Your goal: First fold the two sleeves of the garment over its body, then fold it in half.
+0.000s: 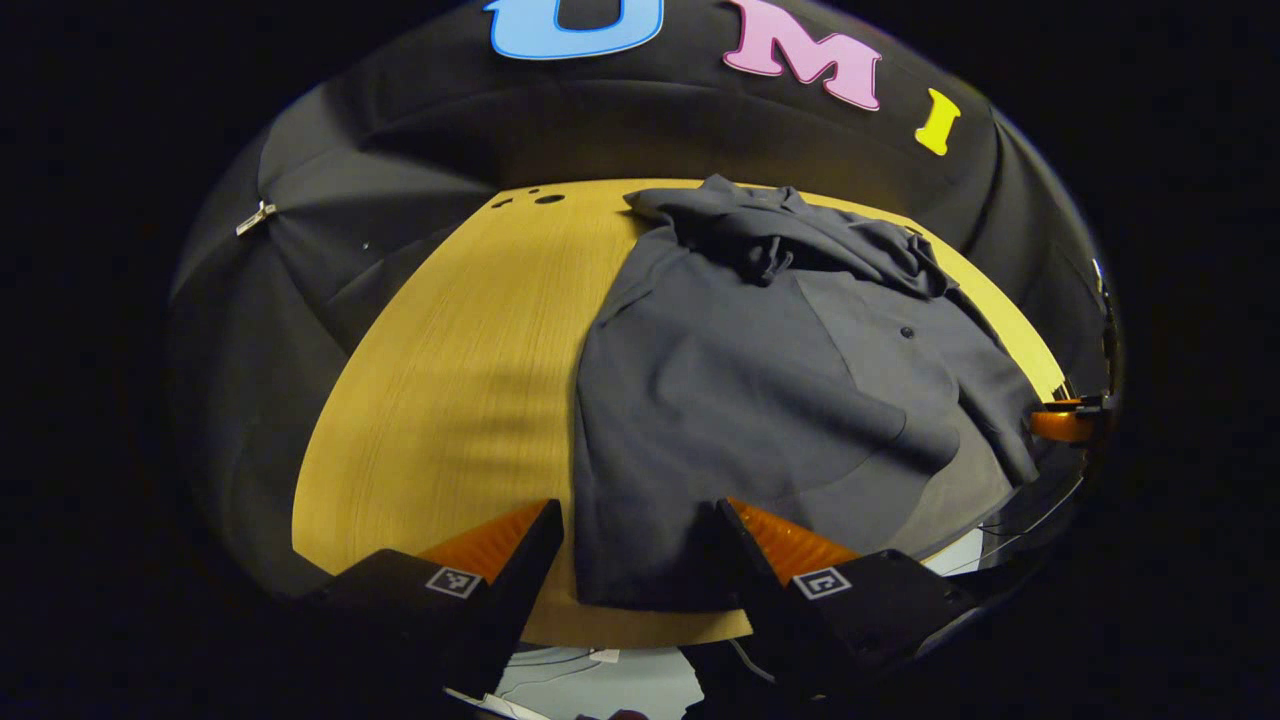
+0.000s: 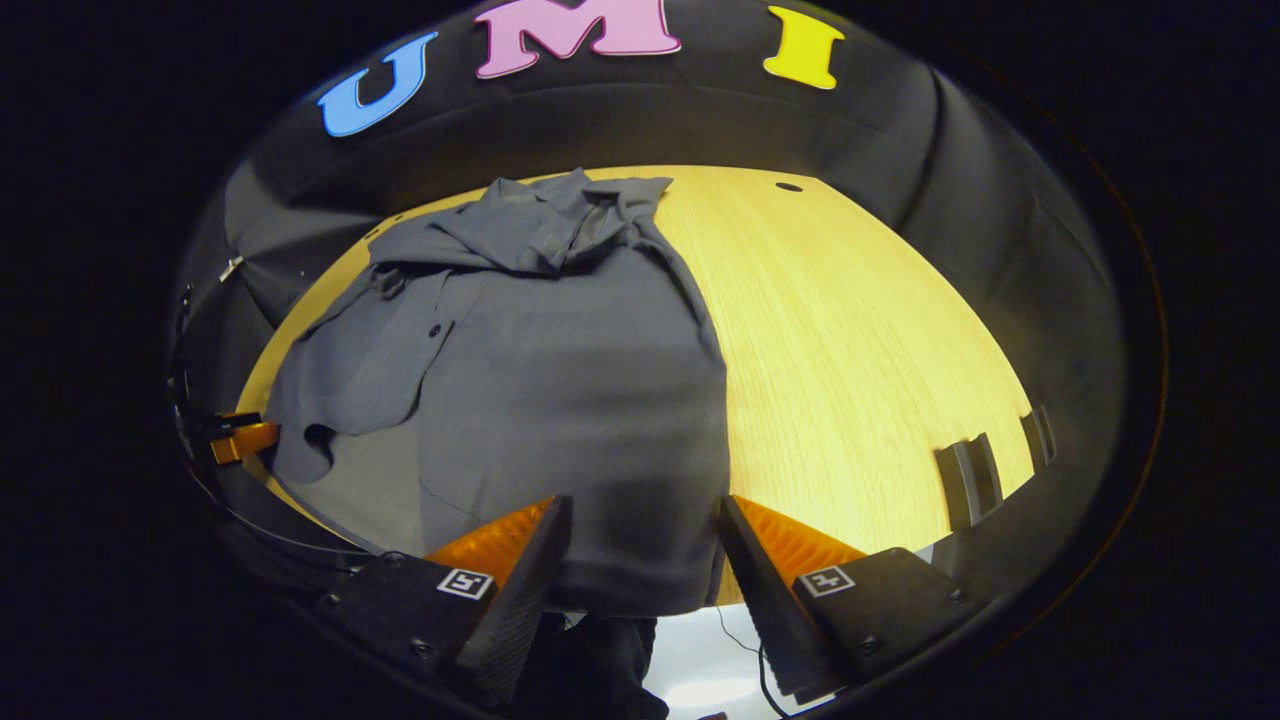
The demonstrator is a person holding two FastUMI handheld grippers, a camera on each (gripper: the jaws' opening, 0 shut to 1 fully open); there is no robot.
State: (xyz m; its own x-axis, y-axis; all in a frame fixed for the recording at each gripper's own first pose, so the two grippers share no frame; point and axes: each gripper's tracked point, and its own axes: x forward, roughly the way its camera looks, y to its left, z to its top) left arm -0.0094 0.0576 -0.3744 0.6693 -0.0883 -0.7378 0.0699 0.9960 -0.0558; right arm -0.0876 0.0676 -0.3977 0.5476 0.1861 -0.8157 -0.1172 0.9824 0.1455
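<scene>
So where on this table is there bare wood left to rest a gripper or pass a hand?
Two strips flank the grey garment. In the left gripper view, bare table runs from its edge to the booth wall. In the right gripper view, a wider patch reaches two dark slots. The middle is covered, bunched thickest at the far collar.

Left gripper view is taken from the near table edge, aimed forward and downward across the yellow wooden table [image 1: 440, 380]; the dark grey cloth garment [image 1: 760, 400] is seen close, right of centre. Right gripper view is taken likewise, with the table [image 2: 860, 340] and garment [image 2: 560, 380] left of centre. Both are shared.
</scene>
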